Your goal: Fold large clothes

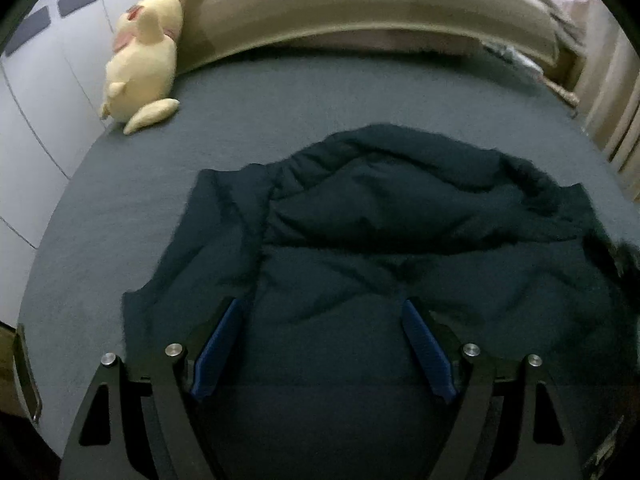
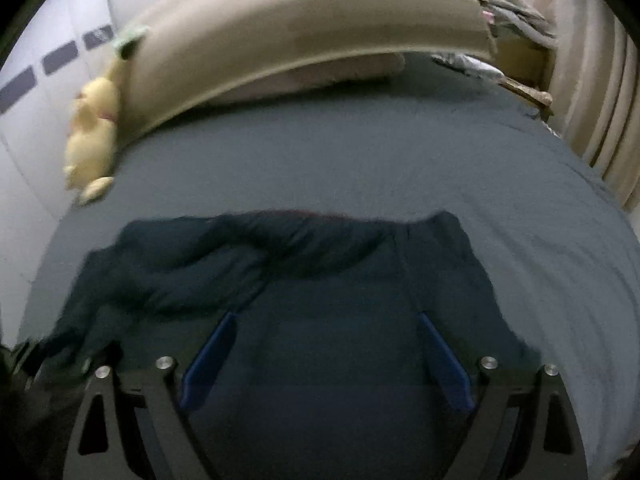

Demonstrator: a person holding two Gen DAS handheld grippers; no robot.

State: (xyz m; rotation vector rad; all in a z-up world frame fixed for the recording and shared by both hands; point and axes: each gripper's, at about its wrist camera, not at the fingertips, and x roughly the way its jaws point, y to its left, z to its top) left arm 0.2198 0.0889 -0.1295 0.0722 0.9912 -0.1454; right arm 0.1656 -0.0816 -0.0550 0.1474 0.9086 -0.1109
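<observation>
Item: dark navy padded jacket [image 1: 400, 240], hooded, lying spread on the grey bed [image 1: 160, 184], hood toward the far headboard [image 1: 360, 4]. Left gripper [image 1: 324, 308]: fingers wide apart, holding nothing, poised over the garment's near middle. Right gripper [image 2: 326, 320]: fingers likewise spread and empty, above the right half. Step, by judgement: fold not begun, grasp pending. Next move calls for pinching an edge or sleeve. Far left: yellow plush toy [image 1: 140, 60].
</observation>
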